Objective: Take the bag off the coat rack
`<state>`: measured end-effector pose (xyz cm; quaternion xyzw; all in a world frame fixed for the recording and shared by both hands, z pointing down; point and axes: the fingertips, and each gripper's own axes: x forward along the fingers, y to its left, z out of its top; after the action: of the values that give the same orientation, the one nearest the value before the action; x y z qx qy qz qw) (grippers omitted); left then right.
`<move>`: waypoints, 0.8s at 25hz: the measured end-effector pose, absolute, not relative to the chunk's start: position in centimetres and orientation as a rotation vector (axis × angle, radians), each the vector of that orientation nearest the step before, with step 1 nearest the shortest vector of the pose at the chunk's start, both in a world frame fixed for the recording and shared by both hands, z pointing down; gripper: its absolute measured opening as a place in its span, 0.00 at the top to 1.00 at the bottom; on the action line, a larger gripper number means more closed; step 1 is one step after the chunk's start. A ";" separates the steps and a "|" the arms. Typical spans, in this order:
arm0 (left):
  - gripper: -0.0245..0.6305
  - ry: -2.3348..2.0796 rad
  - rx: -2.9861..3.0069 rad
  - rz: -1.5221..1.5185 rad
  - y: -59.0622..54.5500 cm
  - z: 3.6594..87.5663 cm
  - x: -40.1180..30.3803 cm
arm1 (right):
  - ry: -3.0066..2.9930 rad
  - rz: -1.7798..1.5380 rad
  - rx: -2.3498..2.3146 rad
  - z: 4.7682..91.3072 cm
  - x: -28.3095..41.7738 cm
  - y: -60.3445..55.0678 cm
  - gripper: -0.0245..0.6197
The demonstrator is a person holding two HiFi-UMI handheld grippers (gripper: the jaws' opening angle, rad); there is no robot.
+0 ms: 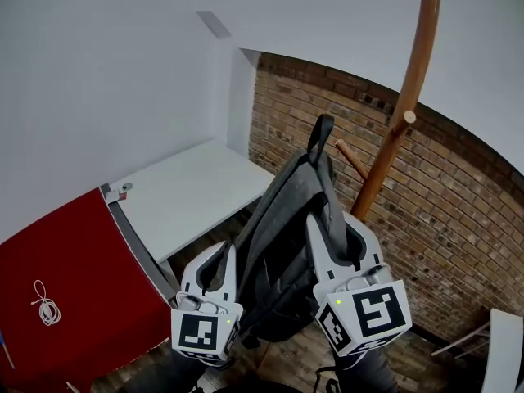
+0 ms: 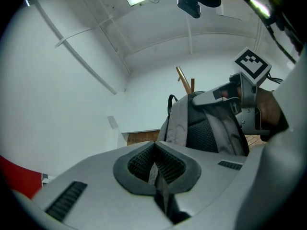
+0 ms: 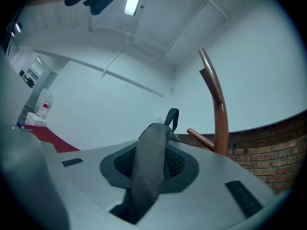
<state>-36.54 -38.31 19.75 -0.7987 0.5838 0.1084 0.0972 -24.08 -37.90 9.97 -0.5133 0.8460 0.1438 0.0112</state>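
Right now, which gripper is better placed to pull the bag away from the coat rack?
Probably the right gripper: it clamps the broad shoulder strap nearest the rack's peg; the left gripper pinches a thin strip.

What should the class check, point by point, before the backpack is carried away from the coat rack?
1. Right gripper shut on the mesh shoulder strap: ok.
2. Left gripper shut on a thin strap: ok, though only a narrow strip is caught.
3. Top loop of the backpack off the peg: ok, it stands free beside the peg.
4. Backpack apart from the coat rack's pole: ok, a gap shows in the head view.
5. Bottom of the backpack free of snags: cannot tell, it is hidden behind the grippers.
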 end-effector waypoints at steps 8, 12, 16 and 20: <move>0.95 1.771 -2.339 0.269 -35.8 20.6 -38.7 | 2.685 0.383 -1.497 12.5 -26.4 -35.7 0.83; 0.95 1.756 -2.335 0.247 -34.3 20.8 -39.4 | 2.711 0.355 -1.442 14.2 -27.9 -33.9 0.83; 0.95 1.722 -2.386 0.280 -32.1 21.3 -39.0 | 2.723 0.310 -1.404 16.5 -28.2 -31.9 0.83; 0.95 1.711 -2.410 0.253 -30.4 22.5 -39.8 | 2.716 0.260 -1.381 19.4 -28.9 -29.9 0.83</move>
<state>-39.83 -30.36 22.47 -0.8093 0.5745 0.0851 0.0875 -28.87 -29.87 19.36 -0.4512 0.8874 0.0849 0.0420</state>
